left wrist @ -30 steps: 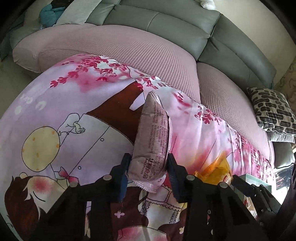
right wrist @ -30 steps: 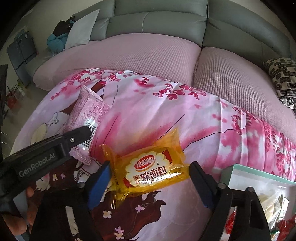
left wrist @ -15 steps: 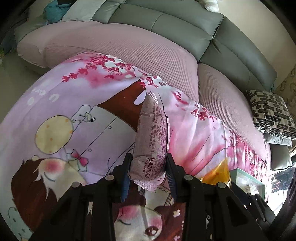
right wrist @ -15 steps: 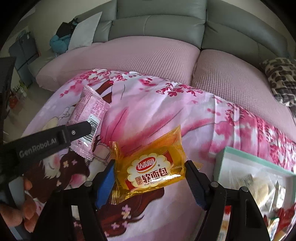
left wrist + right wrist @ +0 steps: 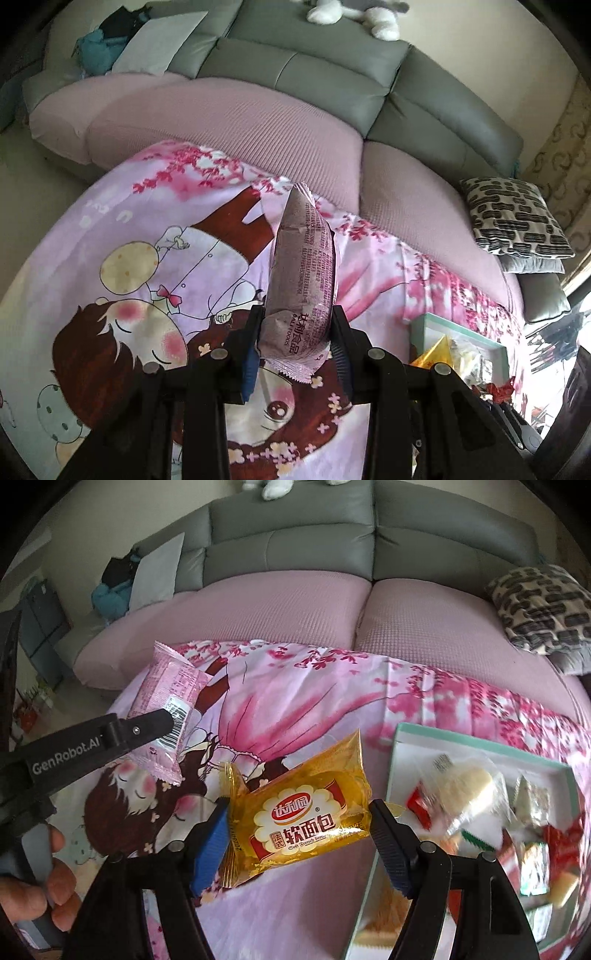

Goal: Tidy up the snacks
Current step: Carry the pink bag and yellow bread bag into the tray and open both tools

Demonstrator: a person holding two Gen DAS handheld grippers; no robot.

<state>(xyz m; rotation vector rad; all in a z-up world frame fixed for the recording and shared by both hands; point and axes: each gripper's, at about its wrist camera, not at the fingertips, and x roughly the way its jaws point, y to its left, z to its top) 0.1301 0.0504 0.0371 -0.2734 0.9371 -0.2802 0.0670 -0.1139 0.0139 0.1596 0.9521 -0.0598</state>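
Observation:
My left gripper (image 5: pixel 295 347) is shut on a pink snack packet (image 5: pixel 301 280), which stands on edge between the pads, lifted above the cartoon-print cloth (image 5: pixel 147 258). From the right wrist view the same pink packet (image 5: pixel 173 705) shows at the left, held by the left gripper's black finger (image 5: pixel 140 731). My right gripper (image 5: pixel 299 834) is shut on a yellow soft-bread packet (image 5: pixel 303 812), held off the cloth with both pads pressing its ends. A mint-rimmed white box (image 5: pixel 406 734) with several wrapped snacks lies at the right.
A grey sofa with pink seat covers (image 5: pixel 295 602) curves behind the table. A patterned cushion (image 5: pixel 517 218) rests at the right. The box's corner (image 5: pixel 428 317) shows right of the left gripper. A person's hand (image 5: pixel 48 878) grips the left tool's handle.
Both grippers have risen from the cloth with their packets. The right one closed in on the yellow packet and moved right, bringing the snack box further into view.

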